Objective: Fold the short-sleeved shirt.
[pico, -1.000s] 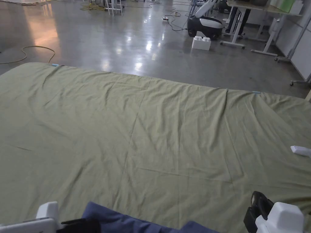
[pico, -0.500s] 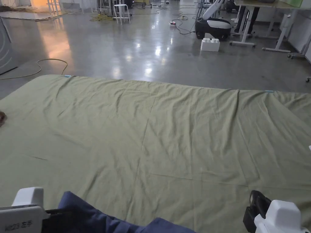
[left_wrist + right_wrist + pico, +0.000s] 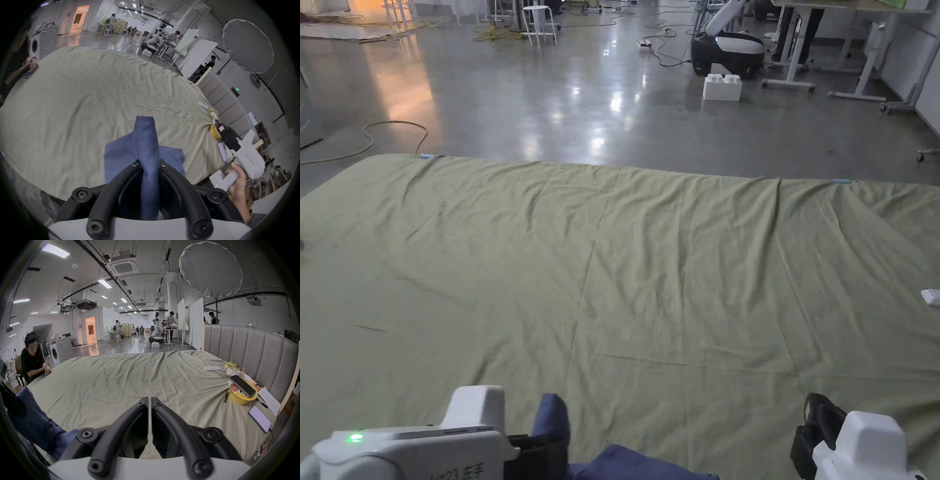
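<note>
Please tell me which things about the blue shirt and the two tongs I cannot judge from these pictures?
- Dark blue fabric shirt, head view: the bottom edge cuts it, so shape and sleeves are unknown.
- Same shirt, left gripper view: the left tongs, shut on a bunched fold, hide what lies behind.
- Right tongs, right gripper view: jaws together, nothing between them; the shirt's lower part runs out of frame.

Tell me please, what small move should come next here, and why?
Probably carry the blue shirt forward and lay it flat on the green sheet. The left gripper is shut on a bunched fold of it at the near edge, while the right gripper is shut on nothing.
</note>
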